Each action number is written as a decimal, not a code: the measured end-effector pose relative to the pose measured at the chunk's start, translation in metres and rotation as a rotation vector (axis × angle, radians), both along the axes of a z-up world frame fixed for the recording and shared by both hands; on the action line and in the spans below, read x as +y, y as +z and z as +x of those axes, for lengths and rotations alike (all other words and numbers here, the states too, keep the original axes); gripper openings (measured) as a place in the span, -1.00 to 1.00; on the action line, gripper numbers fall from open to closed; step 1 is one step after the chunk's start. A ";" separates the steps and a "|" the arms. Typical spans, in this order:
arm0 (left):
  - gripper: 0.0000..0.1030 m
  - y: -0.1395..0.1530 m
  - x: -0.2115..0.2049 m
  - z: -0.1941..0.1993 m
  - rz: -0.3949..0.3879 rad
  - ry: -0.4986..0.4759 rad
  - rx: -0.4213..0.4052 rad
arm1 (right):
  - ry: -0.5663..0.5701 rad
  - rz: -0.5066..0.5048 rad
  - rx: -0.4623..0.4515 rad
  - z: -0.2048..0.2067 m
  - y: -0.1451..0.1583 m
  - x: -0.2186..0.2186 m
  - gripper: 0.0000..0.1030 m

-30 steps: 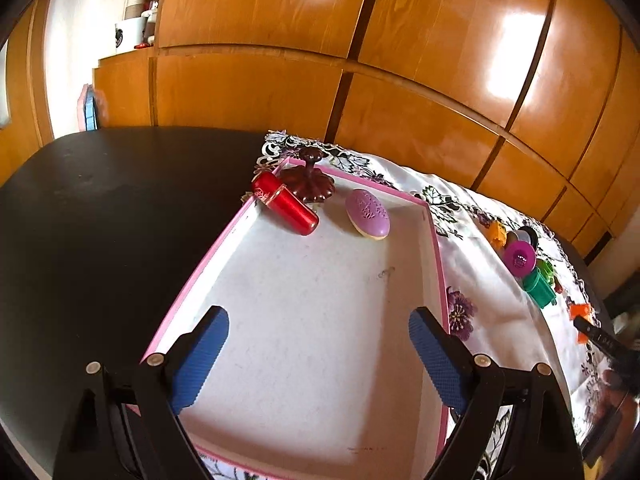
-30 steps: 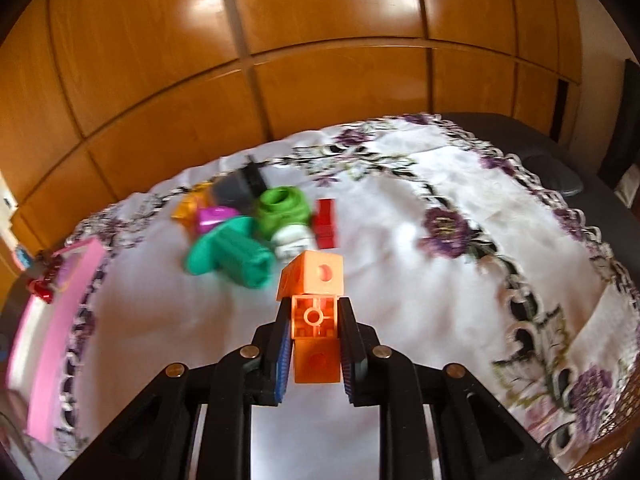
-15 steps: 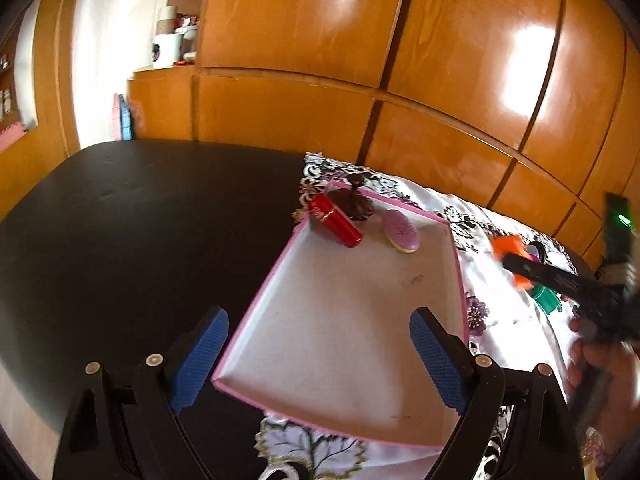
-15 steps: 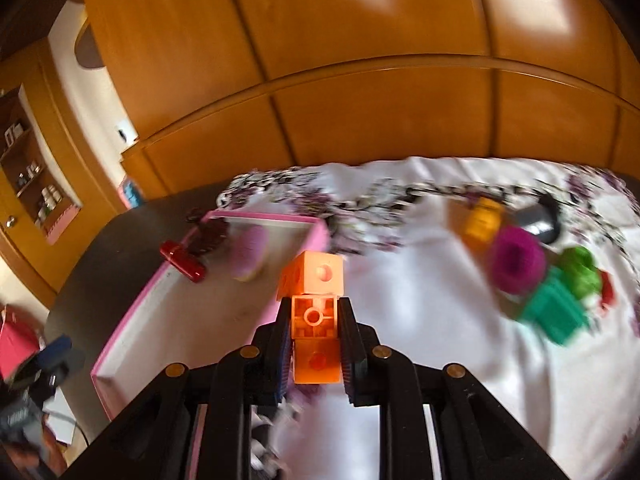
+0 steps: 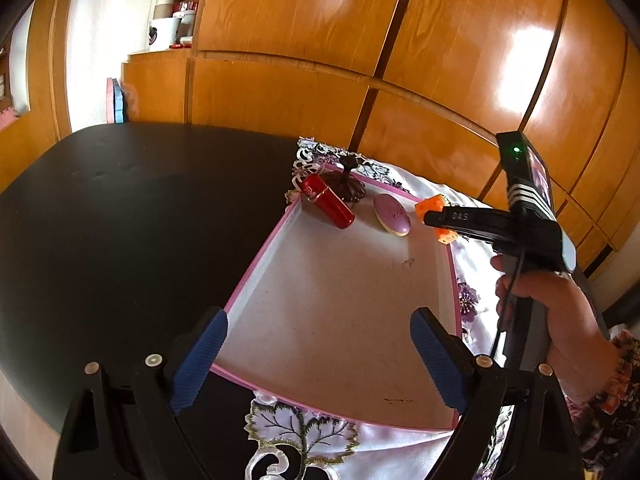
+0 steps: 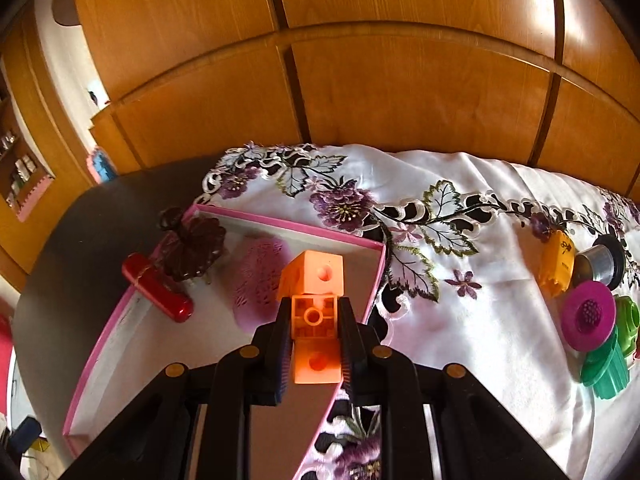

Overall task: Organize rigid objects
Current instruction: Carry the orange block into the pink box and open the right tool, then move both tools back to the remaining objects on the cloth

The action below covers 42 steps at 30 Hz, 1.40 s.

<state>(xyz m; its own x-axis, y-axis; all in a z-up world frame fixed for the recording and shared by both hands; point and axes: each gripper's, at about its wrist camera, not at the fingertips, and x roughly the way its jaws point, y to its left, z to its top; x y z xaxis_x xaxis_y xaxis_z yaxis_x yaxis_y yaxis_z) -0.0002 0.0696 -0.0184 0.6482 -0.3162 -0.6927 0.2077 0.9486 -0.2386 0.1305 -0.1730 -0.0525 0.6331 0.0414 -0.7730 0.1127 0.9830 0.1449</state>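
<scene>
Right hand-held gripper [image 6: 316, 320], clamped on an orange block [image 6: 314, 312] above the pink tray's [image 6: 276, 224] corner, could release it onto the rim; the left hand-held gripper [image 5: 316, 360] hangs wide open, empty.

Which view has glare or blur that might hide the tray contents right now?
Left wrist view: strong window glare on the wardrobe doors, but the pink tray is evenly lit and sharp; straight edges bow from the fisheye. Right wrist view: the purple oval looks soft and washed out, while the orange block in the right hand-held gripper is crisp.
</scene>
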 end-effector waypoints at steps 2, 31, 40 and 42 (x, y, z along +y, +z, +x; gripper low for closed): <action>0.81 -0.001 0.001 0.001 -0.004 0.001 0.005 | 0.000 -0.009 0.010 0.004 -0.002 0.000 -0.59; 0.81 0.003 0.014 0.004 0.010 0.145 0.000 | 0.201 -0.060 0.049 -0.066 -0.019 0.059 -0.54; 0.81 -0.003 0.001 0.005 0.013 0.102 0.019 | 0.142 -0.009 0.047 -0.067 -0.015 0.019 -0.50; 0.81 -0.003 -0.001 0.006 0.015 0.101 0.020 | 0.141 0.002 0.030 -0.069 -0.012 0.022 -0.50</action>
